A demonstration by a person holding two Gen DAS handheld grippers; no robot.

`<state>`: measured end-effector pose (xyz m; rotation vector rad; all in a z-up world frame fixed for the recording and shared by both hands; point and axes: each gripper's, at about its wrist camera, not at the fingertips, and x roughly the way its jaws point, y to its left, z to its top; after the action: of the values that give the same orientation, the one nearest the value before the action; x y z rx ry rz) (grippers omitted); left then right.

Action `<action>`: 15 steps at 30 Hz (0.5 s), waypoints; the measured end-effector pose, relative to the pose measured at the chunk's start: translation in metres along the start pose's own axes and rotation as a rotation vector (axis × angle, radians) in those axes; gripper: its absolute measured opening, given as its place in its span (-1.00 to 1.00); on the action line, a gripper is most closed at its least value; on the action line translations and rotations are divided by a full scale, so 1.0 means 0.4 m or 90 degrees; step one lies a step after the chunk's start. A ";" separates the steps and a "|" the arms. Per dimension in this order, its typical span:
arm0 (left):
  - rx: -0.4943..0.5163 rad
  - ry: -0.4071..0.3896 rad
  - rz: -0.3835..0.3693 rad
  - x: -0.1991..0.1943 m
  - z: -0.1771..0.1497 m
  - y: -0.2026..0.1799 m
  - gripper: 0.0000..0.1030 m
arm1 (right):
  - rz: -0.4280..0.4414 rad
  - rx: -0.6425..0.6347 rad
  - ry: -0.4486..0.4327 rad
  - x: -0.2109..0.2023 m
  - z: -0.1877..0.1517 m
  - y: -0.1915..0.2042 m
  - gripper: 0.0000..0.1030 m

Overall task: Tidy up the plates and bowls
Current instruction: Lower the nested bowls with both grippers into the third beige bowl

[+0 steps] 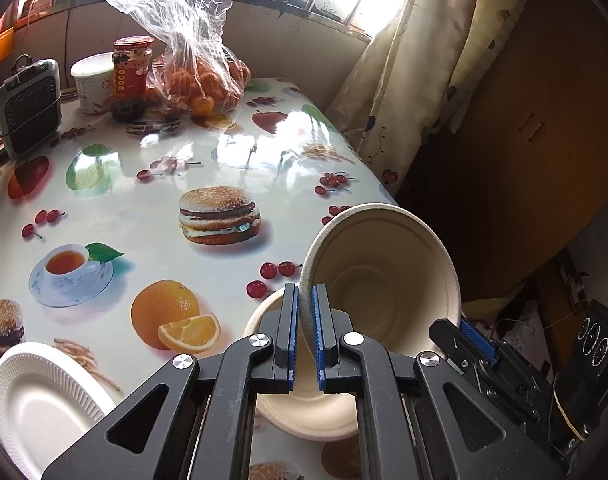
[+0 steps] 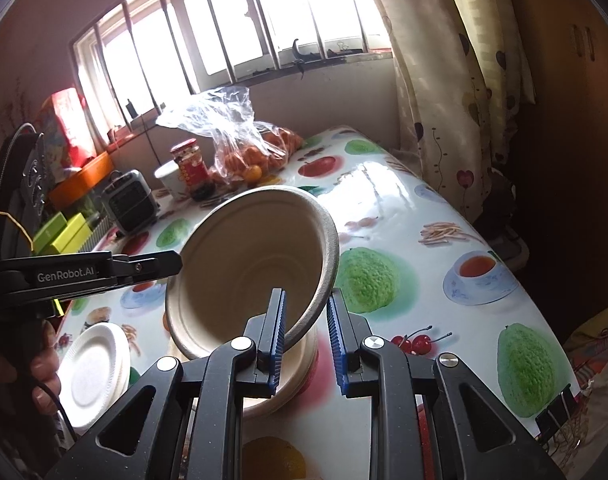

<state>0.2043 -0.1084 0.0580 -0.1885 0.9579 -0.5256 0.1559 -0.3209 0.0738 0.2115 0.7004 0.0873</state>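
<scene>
Fruit-print counter [image 1: 151,200] by the window: your left gripper [image 1: 304,312] is clamped on the tilted bowl's [image 1: 380,268] rim, right gripper [image 2: 304,320] pinches its opposite rim, over another bowl [image 1: 304,416]. Plates [image 1: 39,404] already stacked; nesting not yet done.

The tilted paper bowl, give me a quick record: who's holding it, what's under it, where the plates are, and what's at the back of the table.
held item: beige paper bowl, tilted on its side
left claw: shut on the bowl's rim
right claw: shut on the opposite rim
beneath: second paper bowl, upright on the table
plates: white paper plates, near left edge
back of table: bag of oranges, red-lidded jar, white tub, small heater
</scene>
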 end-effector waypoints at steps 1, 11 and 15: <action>-0.001 -0.001 0.000 -0.001 -0.002 0.004 -0.86 | 0.001 -0.001 0.001 0.001 -0.003 0.003 -0.61; -0.018 0.002 0.011 -0.020 -0.035 0.037 -0.86 | 0.015 -0.007 0.023 0.012 -0.033 0.031 -0.61; -0.025 0.003 0.012 -0.024 -0.045 0.048 -0.86 | 0.019 -0.010 0.025 0.012 -0.040 0.038 -0.61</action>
<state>0.1916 -0.0858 0.0474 -0.2127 0.9745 -0.4909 0.1490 -0.3028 0.0623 0.2059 0.7360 0.1257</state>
